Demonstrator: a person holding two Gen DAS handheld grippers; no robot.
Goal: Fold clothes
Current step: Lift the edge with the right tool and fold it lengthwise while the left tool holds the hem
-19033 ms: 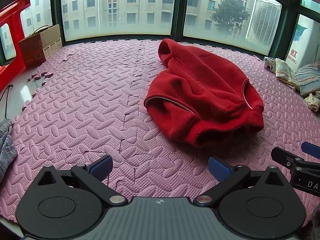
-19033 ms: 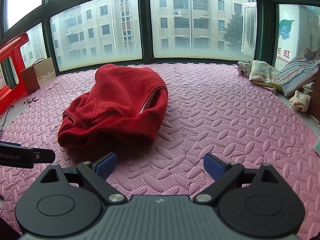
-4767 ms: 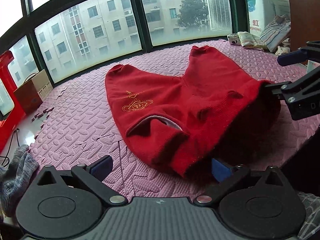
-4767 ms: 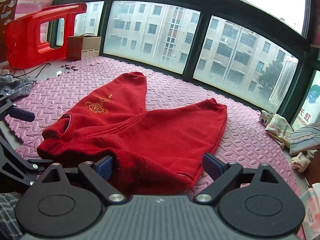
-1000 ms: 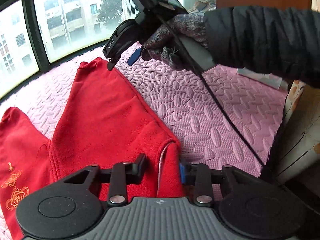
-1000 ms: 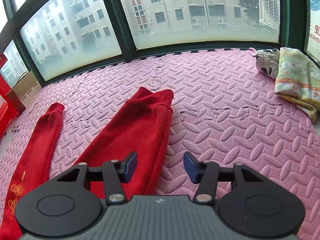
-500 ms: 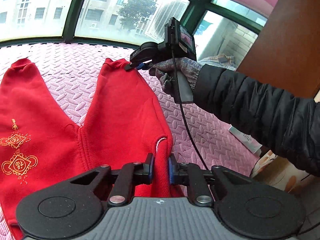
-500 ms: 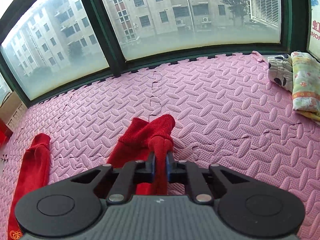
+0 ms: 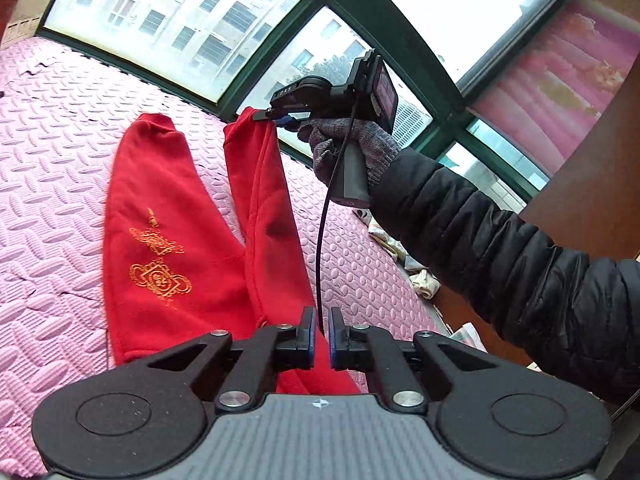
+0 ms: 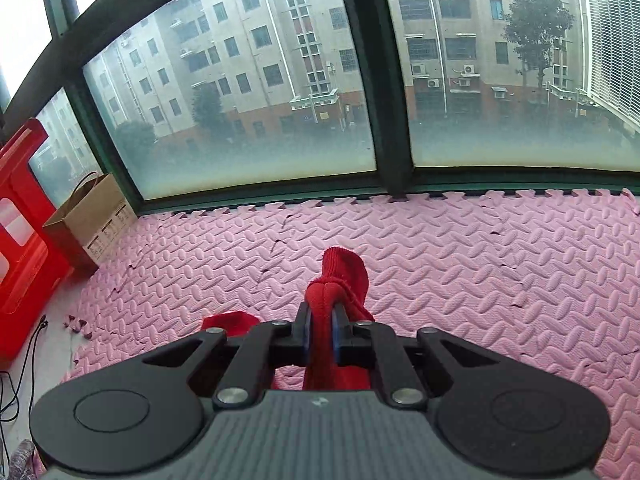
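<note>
While the red trousers [image 9: 160, 216] lie spread on the pink foam mat [image 9: 52, 184], one leg flat with gold embroidery [image 9: 158, 258] showing on it, the other leg is up off the surface, stretched taut between two grips! At the near end the left gripper [image 9: 321, 336] has its jaws drawn narrow with red waist fabric pinched between the blue pads, and at the far end the right gripper [image 9: 280, 114] clamps the cuff of that same leg, raised above the mat. From the right wrist view it's clear as day: the right gripper's jaws are closed tight on the bunched red cuff [image 10: 340, 276], which pokes up past the fingertips, and a scrap of the other leg's cuff [image 10: 230, 322] peeks out low on the left, resting on the mat. The right hand [image 9: 352, 148], in a grey knit glove with a black padded sleeve [image 9: 520, 264] behind it, wraps the handle, a black cable [image 9: 320, 240] dangling down from it. Out beyond the garment, green-framed windows [image 10: 360, 80] look onto apartment blocks, a brown paper bag [image 10: 94, 216] sits at the mat's left edge near the glass, and a red plastic piece [image 10: 20, 208] stands just beside the bag at the far left.
</note>
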